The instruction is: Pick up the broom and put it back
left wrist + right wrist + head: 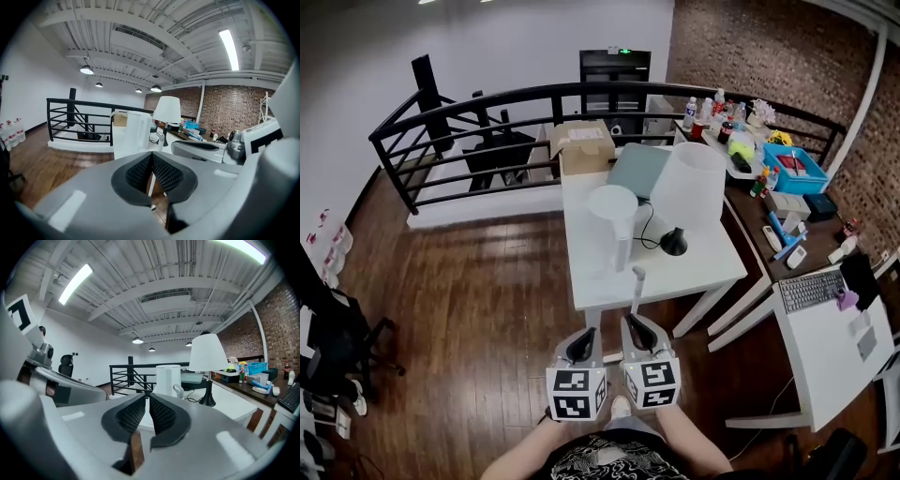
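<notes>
Clutter fills the head view: a white bench (698,267) carries a tall white pitcher (612,214) and a lamp (689,183) with a pale shade and a black foot. A cardboard box (581,145) lies behind them, and a black railing (487,103) curves past. To the right, a keyboard (811,289) and a blue bin (797,167) sit on further desks. The bench's near edge stands directly ahead of both tongs. The left tongs (581,336) and right tongs (635,324) hang side by side over the wooden floor (459,300). The broom (637,286) shows only as a slim, pale, upright handle rising from the tip of the right tongs, against the bench's front edge. Its head is hidden.

From the left gripper view, the left tongs (151,158) have their ribbed pads pressed together with nothing between them. The pitcher (138,131) and lamp (167,110) stand beyond. The broom's handle (161,137) stands just off the tip of the other tongs.

From the right gripper view, the right tongs (147,401) are pinched to a thin slit. A brown strip (136,451) shows low between the pads; I cannot tell what it is. The pitcher (168,380) stands straight ahead.
</notes>
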`<state>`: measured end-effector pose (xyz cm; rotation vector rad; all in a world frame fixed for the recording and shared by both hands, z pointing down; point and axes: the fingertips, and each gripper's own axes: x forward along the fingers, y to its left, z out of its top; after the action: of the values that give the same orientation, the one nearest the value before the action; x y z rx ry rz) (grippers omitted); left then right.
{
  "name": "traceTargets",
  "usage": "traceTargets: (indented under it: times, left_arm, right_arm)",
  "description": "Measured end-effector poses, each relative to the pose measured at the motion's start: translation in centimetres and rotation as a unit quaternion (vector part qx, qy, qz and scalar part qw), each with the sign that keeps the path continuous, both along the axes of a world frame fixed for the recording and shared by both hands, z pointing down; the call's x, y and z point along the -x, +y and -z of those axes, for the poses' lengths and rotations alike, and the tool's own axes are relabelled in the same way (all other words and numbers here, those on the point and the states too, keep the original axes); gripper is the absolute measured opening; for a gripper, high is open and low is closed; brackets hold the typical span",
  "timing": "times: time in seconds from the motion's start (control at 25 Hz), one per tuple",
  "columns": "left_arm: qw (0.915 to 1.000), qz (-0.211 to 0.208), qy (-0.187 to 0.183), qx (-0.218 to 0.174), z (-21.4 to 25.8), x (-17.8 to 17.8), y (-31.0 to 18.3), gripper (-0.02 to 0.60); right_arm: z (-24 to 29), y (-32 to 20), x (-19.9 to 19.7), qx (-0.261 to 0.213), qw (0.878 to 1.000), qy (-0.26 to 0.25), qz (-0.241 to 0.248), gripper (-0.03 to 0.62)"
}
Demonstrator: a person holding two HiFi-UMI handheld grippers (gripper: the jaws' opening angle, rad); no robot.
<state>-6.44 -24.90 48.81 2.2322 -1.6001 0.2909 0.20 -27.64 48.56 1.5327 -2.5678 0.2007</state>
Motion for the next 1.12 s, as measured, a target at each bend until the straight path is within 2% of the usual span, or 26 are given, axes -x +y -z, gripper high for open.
traceTargets:
  times: [0.12,0.48,1.12]
  left_arm:
    - [1.0000,0.004,0.003,-0.007,0.5,0.7,1.1,0.005]
    - [0.9996,0.001,0.013,-0.024,1.3,2.1,5.0,0.005]
    - [0.9987,-0.015,0.027,-0.039,2.5,2.8,10.2,0.005]
  right_arm:
    - [1.8,1.6,1.0,-0.014,1.000,-0.007,0.008,0.000]
    - [4.1,6.7,3.4,-0.029,0.999,-0.019,0.029,0.000]
    - [4.9,13.1,5.1,-0.033,0.998,-0.024,0.037,0.000]
